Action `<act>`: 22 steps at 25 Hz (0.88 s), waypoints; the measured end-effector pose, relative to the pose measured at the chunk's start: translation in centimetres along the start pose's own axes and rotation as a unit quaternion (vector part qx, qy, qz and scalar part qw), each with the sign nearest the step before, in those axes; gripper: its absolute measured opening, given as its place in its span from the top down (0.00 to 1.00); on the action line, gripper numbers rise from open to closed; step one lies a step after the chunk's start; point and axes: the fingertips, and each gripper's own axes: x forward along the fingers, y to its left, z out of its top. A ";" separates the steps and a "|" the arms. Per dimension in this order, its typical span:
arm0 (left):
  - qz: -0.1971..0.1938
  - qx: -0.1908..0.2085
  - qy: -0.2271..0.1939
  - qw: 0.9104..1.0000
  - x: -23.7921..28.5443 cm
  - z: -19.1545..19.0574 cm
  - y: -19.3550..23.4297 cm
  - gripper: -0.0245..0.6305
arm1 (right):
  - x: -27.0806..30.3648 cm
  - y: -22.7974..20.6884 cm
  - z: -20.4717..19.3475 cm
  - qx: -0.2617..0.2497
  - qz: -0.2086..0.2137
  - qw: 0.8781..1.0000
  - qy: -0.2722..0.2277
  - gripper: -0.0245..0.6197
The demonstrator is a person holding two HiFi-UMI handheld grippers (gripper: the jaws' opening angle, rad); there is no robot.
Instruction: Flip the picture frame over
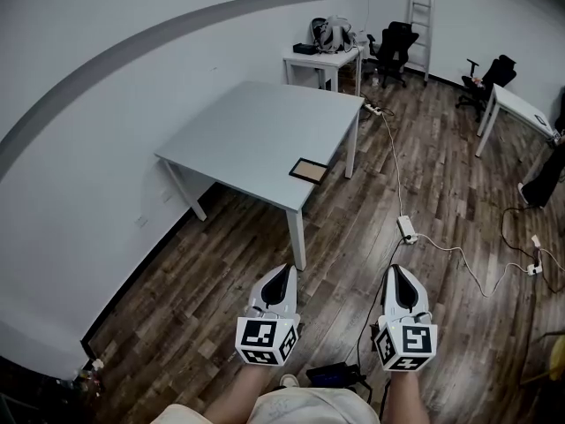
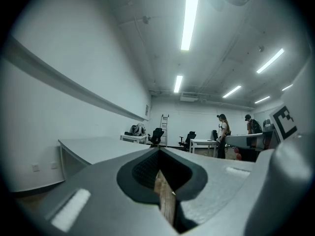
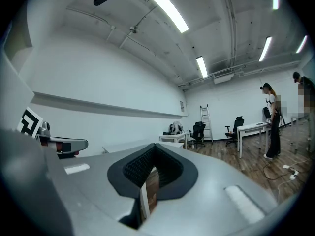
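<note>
The picture frame (image 1: 309, 170), a dark rectangle with a tan middle, lies flat near the front right edge of the grey table (image 1: 256, 131). Both grippers hang low in front of the person's body, well short of the table and over the wooden floor. In the head view, the left gripper (image 1: 282, 274) and the right gripper (image 1: 396, 274) point forward side by side. The left gripper (image 2: 158, 155) is shut with nothing in it. The right gripper (image 3: 154, 150) is shut and empty too. The frame does not show in either gripper view.
A power strip (image 1: 407, 228) and white cable lie on the floor right of the table. A small white desk (image 1: 322, 58) with bags, office chairs (image 1: 395, 47), a ladder (image 1: 421, 16) and another desk (image 1: 521, 109) stand farther back. A person (image 3: 270, 127) stands far off.
</note>
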 end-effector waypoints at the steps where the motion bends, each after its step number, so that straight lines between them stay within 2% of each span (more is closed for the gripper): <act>1: 0.001 0.001 0.000 1.000 0.0 0.0 -0.3 0.96 | -0.1 -0.2 0.0 0.001 0.001 1.000 0.000 0.93; 7: 0.007 0.005 0.002 1.000 0.4 -0.1 -2.4 0.96 | -0.8 -2.4 -0.3 0.014 0.004 1.000 0.002 0.92; 17: -0.003 0.002 0.007 1.000 2.5 -1.0 -8.9 0.96 | -3.1 -8.2 -0.9 0.028 0.004 1.000 0.005 0.92; 22: -0.006 0.005 0.009 1.000 3.3 -1.1 -10.0 0.96 | -3.5 -9.7 -0.9 0.027 -0.004 1.000 0.007 0.92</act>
